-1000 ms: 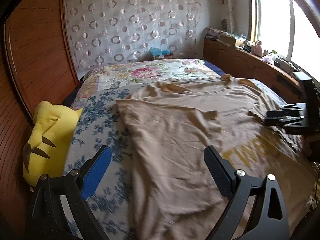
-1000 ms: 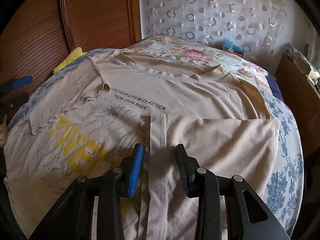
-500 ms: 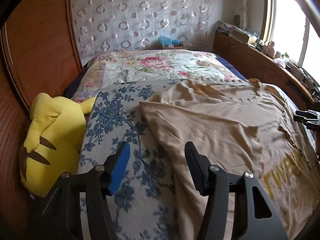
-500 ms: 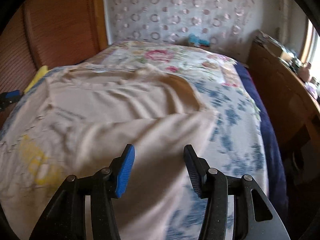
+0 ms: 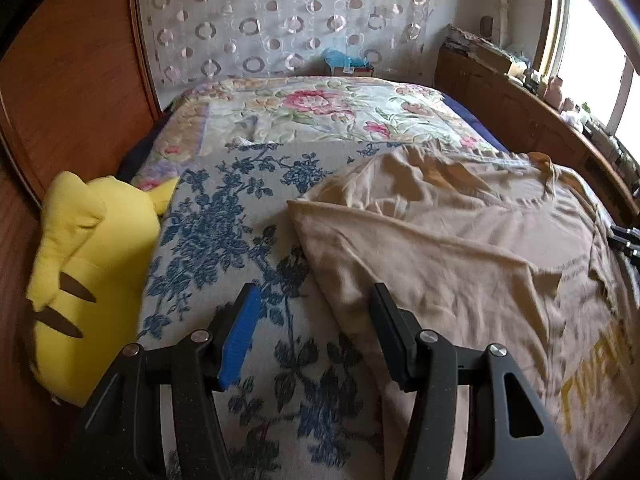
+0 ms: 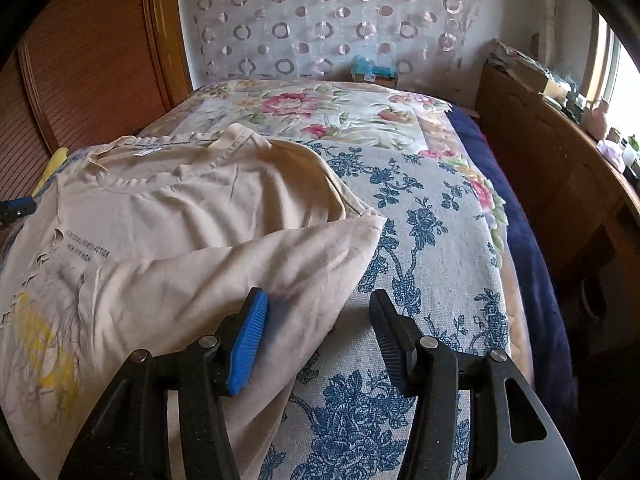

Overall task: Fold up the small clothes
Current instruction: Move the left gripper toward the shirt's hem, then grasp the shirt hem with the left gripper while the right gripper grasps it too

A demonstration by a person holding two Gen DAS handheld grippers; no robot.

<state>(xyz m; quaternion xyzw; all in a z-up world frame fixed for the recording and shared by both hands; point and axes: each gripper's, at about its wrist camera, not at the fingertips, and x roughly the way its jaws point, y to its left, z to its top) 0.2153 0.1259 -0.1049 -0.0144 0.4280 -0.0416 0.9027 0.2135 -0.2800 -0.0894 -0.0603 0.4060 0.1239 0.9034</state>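
A beige T-shirt (image 5: 460, 248) with yellow letters and small black text lies on the bed, both side edges folded inward over its front. It also shows in the right wrist view (image 6: 168, 248). My left gripper (image 5: 314, 332) is open and empty, over the blue-flowered cover just left of the shirt's folded left edge. My right gripper (image 6: 320, 332) is open and empty, straddling the shirt's folded right edge, its blue finger (image 6: 248, 340) over the cloth. Its tip shows at the far right of the left wrist view (image 5: 626, 240).
The bed has a blue-flowered cover (image 6: 420, 264) and a pink-flowered quilt (image 5: 320, 116) behind. A yellow plush toy (image 5: 84, 272) lies at the bed's left side against a wooden wall (image 5: 60, 80). A wooden cabinet (image 6: 560, 152) runs along the right under the window.
Both grippers have moved outward from the shirt's middle to its side edges. The right gripper's jaws have opened wider; the left's stand narrower than a second ago. The shirt lies still.
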